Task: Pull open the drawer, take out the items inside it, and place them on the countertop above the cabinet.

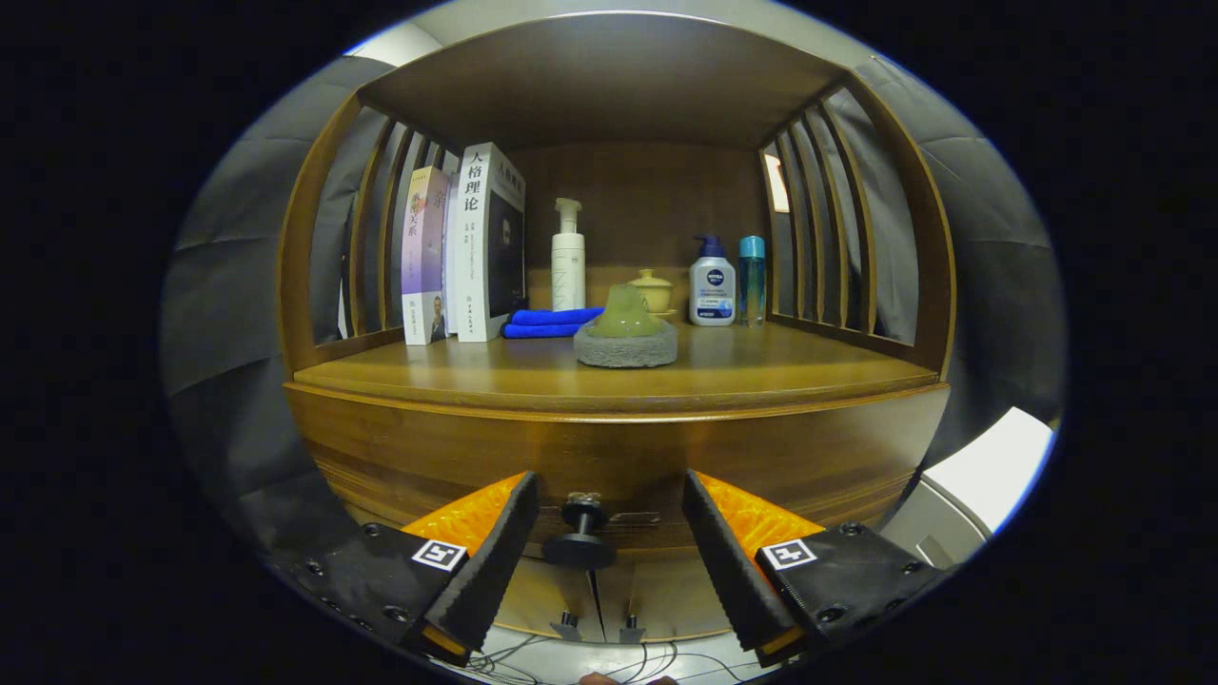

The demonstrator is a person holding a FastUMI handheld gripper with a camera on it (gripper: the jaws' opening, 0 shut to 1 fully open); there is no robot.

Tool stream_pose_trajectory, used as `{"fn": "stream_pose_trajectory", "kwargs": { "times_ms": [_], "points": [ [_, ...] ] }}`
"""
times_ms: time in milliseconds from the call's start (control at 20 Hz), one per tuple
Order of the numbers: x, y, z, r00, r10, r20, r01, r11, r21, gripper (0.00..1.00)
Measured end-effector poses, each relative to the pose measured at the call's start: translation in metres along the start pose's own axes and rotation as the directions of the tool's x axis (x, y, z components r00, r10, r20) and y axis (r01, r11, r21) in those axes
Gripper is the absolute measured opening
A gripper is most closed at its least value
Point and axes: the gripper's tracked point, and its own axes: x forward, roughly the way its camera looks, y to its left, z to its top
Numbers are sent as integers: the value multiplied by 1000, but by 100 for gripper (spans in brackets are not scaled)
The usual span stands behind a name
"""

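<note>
We hold the gripper [601, 533] level with the cabinet's drawer front [618, 461], its fingers spread wide and pressing on nothing. The drawer knob [580, 538] sits between the fingertips, clear of both, and the drawer appears closed.

Beyond the fingers, above the drawer, lies the countertop [761, 371]. We read its contents from left to right:

- Two books [466, 247] stand upright, touching, at the far left.
- A folded blue cloth [547, 323] lies just beside them.
- A white pump bottle [568, 257] stands behind the cloth.
- A grey stone dish holding a green mound [625, 333] sits straight ahead of the fingers.
- A small yellow lidded jar [653, 290] stands behind it.
- A blue-capped lotion bottle [712, 283] and a slim teal bottle [752, 281] stand at the right.

Two smaller door knobs [595, 626] show below the fingers.
</note>
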Motion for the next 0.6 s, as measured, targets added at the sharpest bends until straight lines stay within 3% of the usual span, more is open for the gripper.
{"fn": "stream_pose_trajectory", "kwargs": {
  "times_ms": [150,600],
  "points": [
    [-25,-14,30,998,-3,59,3,1000,0,97],
    [-141,-15,157,948,101,302,-116,993,31,96]
  ]
}}
